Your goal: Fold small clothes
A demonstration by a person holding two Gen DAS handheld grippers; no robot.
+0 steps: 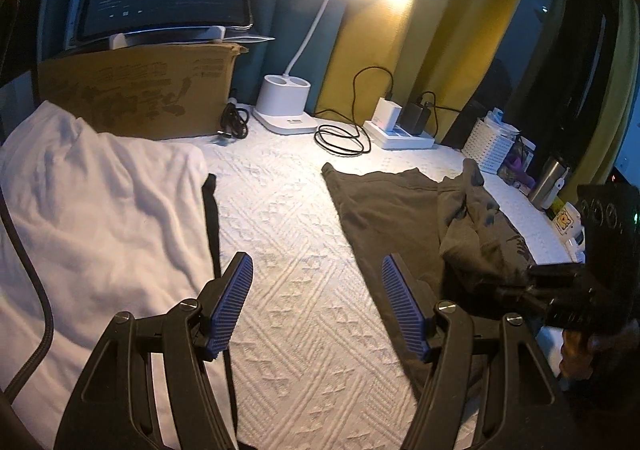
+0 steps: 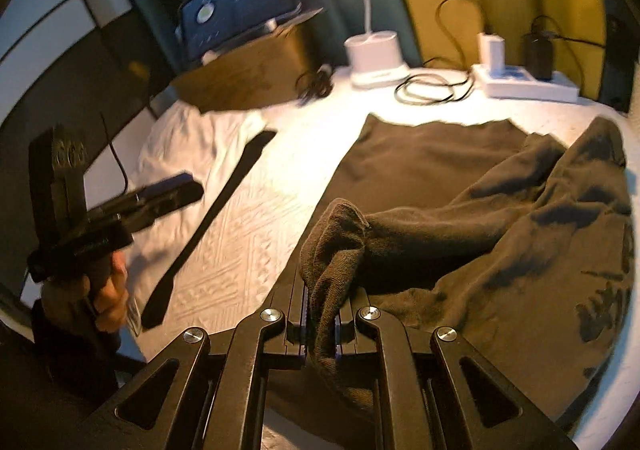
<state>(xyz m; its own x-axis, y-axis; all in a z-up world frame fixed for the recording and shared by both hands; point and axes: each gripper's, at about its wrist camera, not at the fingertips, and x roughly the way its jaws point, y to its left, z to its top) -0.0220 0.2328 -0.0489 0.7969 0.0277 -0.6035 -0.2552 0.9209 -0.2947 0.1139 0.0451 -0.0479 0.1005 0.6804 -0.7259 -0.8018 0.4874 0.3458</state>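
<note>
The dark garment (image 2: 460, 186) is lying on the right half of the bench (image 1: 288, 218), its far part spread flat and its near right part bunched and doubled over itself. The right gripper (image 2: 320, 314) is pinching a rolled corner of that cloth, its jaws closed tight on the fabric and lifting it a little off the surface. The left gripper (image 1: 318, 306) is hovering over bare bench just left of the garment's left edge, jaws spread wide and holding nothing.

To do this fold well, I judge the right gripper should be carrying its corner across in a low, even arc so the cloth is trailing flat rather than twisting, while the left gripper is coming in to pin or take the matching edge, keeping the hem lines parallel.

For room: the middle strip of the bench is lying open between the dark garment and the white cloth (image 1: 100, 202) on the left, with a thin dark strip (image 1: 212, 218) lying along that cloth's edge. At the far side a cardboard box (image 1: 136, 90), a lamp base (image 1: 284, 102), a coiled cable (image 1: 340, 138) and a power strip (image 1: 400, 134) are crowding the edge, and a white basket (image 1: 488, 146) and a metal cup (image 1: 550, 182) are standing far right, so sweeps should be staying near
</note>
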